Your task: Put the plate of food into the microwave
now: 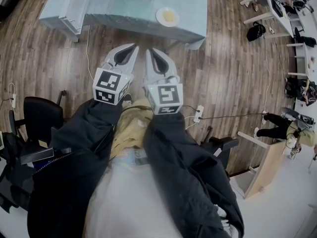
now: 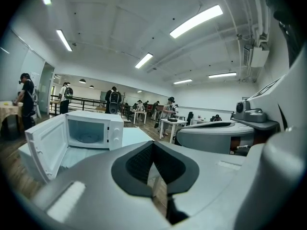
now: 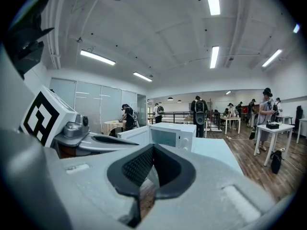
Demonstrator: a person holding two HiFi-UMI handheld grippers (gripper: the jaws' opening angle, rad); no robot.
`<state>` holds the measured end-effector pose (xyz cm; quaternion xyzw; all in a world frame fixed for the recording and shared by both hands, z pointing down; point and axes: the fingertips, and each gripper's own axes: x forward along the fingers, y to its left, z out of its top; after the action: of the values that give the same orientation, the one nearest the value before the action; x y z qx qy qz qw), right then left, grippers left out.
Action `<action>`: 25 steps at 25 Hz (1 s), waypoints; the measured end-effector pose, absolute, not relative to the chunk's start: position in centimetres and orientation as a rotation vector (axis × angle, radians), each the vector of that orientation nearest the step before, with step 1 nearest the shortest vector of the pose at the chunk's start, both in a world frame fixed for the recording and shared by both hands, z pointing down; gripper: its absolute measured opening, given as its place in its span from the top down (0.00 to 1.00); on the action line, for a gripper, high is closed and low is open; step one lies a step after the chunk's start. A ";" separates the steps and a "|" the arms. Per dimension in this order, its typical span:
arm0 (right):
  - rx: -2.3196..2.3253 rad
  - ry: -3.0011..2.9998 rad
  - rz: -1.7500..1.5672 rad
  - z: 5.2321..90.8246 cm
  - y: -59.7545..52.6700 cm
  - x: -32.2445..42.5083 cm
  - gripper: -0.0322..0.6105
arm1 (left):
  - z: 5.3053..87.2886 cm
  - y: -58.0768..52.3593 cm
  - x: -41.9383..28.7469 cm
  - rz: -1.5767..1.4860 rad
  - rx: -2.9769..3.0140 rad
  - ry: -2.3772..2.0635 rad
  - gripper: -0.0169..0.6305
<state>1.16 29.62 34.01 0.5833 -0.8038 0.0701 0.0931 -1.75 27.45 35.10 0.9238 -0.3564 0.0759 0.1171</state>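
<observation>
A white plate of yellow food [image 1: 168, 17] sits near the front right edge of a table under a pale blue cloth [image 1: 148, 9]. A white microwave [image 2: 91, 130] stands on that table with its door [image 2: 44, 150] swung open to the left; it also shows in the right gripper view [image 3: 171, 135]. Both grippers are held side by side over the wooden floor, short of the table. My left gripper [image 1: 133, 46] and right gripper [image 1: 149, 50] each have their tips together and hold nothing. The plate is out of sight in both gripper views.
Black office chairs [image 1: 42, 117] stand at my left, and a power strip [image 1: 198, 114] with cables lies on the floor at my right. White desks [image 1: 277, 6] line the far right. Several people [image 3: 199, 110] stand at the back of the room.
</observation>
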 end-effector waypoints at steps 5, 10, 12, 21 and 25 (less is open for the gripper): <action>1.716 -2.358 0.253 35.3 29.5 1.5 0.95 | 36.2 27.2 -1.7 0.237 2.673 -1.043 0.98; 1.704 -2.365 0.273 36.0 27.7 2.5 0.95 | 37.0 25.9 -1.3 0.257 2.654 -1.068 0.98; 1.690 -2.382 0.281 36.2 26.6 2.9 0.95 | 37.0 24.9 -1.4 0.266 2.645 -1.099 0.98; 1.581 -2.490 0.279 36.2 19.6 5.5 0.95 | 36.7 17.4 0.8 0.292 2.600 -1.209 0.98; 1.567 -2.523 0.302 36.2 16.4 7.8 0.95 | 36.7 14.3 3.5 0.317 2.607 -1.203 0.98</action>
<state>7.84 16.36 36.17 0.5232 -0.8426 0.1010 0.0783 3.49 14.30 36.71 0.8953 -0.4132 0.1088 0.1259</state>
